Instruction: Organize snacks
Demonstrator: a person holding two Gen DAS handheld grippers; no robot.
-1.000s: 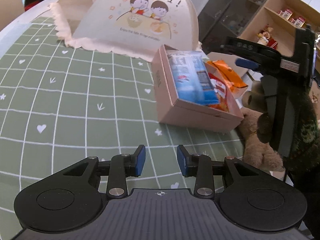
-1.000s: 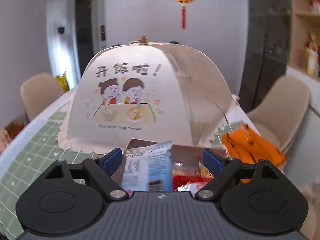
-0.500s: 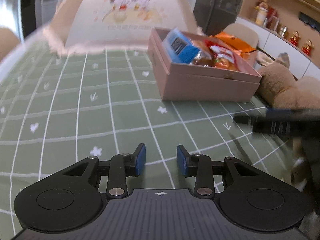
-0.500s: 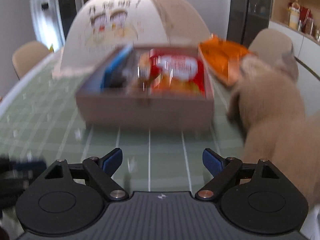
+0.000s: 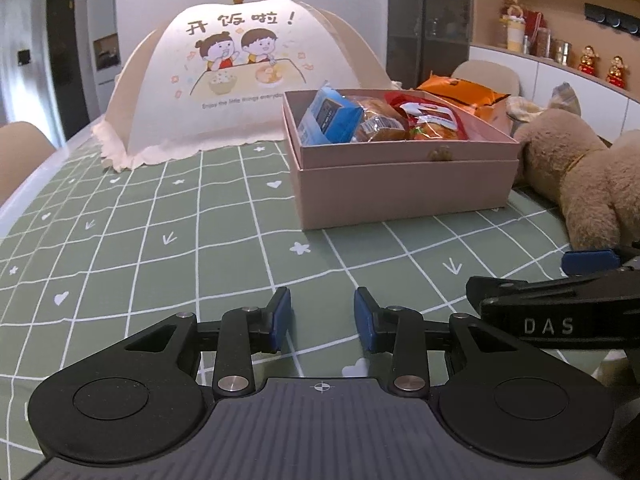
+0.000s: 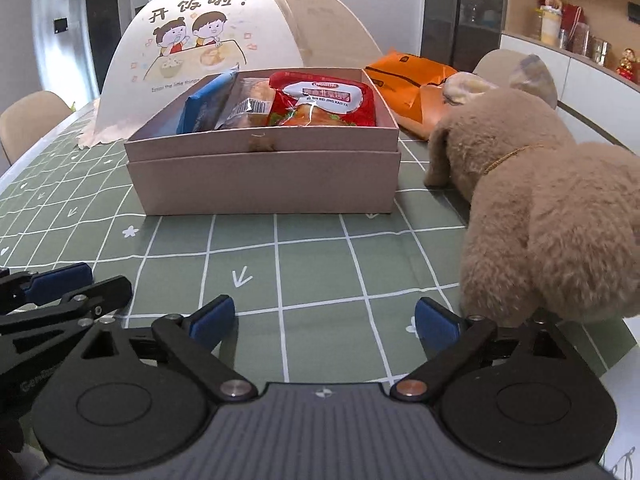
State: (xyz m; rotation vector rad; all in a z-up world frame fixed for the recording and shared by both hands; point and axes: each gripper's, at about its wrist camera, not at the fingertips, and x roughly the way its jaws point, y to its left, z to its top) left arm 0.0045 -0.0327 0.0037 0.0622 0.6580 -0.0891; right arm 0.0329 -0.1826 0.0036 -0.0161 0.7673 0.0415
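A pink cardboard box (image 5: 404, 188) (image 6: 264, 180) stands on the green checked tablecloth. It holds a blue packet (image 5: 326, 114) (image 6: 204, 106), a clear-wrapped bread snack (image 5: 378, 122) (image 6: 246, 106) and a red packet (image 5: 434, 118) (image 6: 324, 98). An orange bag (image 5: 464, 96) (image 6: 408, 80) lies behind the box on the right. My left gripper (image 5: 322, 320) is open and empty, low over the cloth in front of the box. My right gripper (image 6: 324, 320) is open wide and empty, beside it on the right.
A cream mesh food cover (image 5: 244, 80) (image 6: 224, 48) with a cartoon print stands behind the box. A brown plush toy (image 5: 580, 176) (image 6: 532, 192) lies right of the box, close to my right gripper. Beige chairs stand around the table. Shelves line the right wall.
Both grippers have pulled back from above the box to low over the cloth in front of it. The right gripper has stayed open and empty, and the left one unchanged.
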